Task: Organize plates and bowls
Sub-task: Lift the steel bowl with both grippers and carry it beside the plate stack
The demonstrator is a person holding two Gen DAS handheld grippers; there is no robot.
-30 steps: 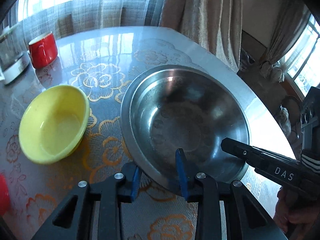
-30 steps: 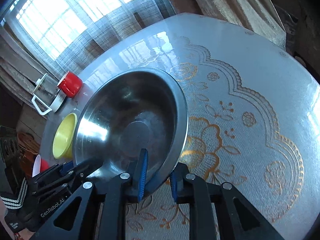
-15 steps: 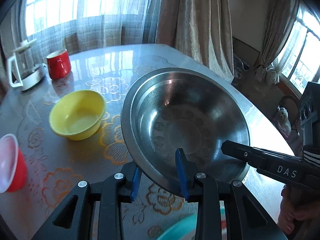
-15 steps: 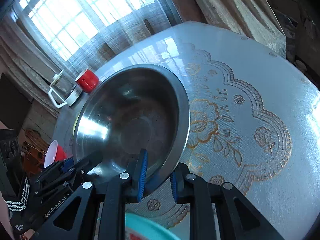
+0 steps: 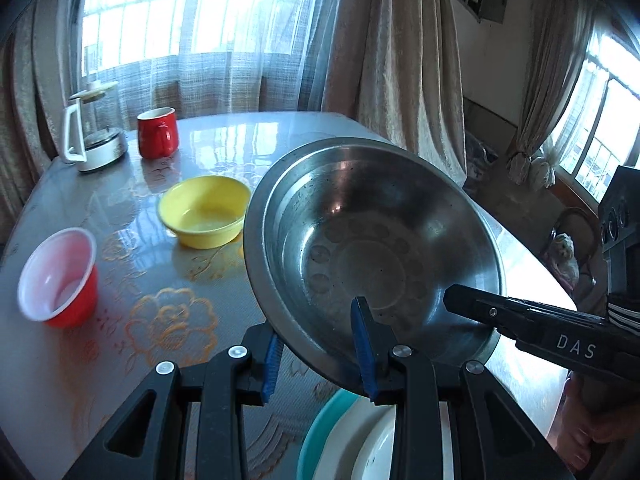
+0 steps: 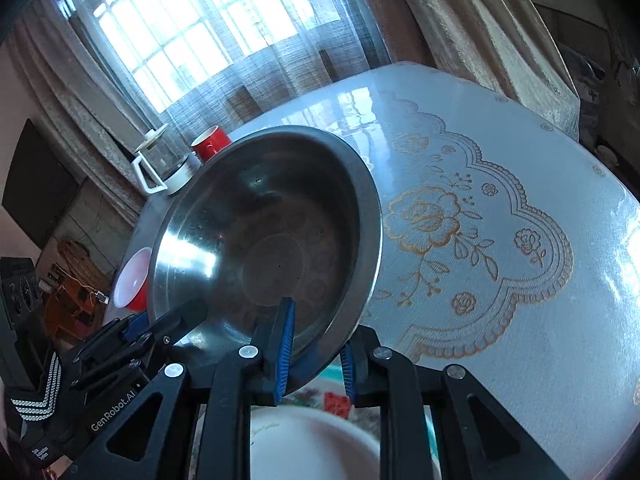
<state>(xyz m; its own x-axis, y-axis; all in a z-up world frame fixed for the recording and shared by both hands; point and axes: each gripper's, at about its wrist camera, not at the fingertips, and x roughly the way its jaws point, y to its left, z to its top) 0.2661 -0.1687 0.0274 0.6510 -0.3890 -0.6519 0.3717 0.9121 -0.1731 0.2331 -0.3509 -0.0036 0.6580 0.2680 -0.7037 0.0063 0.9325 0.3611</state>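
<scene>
both grippers grip one steel bowl [image 5: 372, 256]: the left gripper [image 5: 320, 354] has its blue pads clamped across the near rim, the right gripper [image 6: 314, 350] clamped on the rim just beside it. the bowl hangs tilted above the table [image 6: 500, 184]. below the jaws lie a white plate [image 6: 312, 440] and teal plate [image 5: 324, 428]. beyond sit a yellow bowl [image 5: 204, 210], red cup [image 5: 58, 276], red mug [image 5: 157, 132] and a glass jug [image 5: 94, 128].

The steel basin [image 5: 372, 256] occupies frame centre, above the stacked plates [image 5: 344, 436] at the lower edge. The bowl [image 5: 204, 210] sits left of it on the table [image 5: 120, 344]; the cup [image 5: 58, 276] lies at far left. The mug [image 5: 157, 132] and carafe [image 5: 94, 128] stand at upper left.
</scene>
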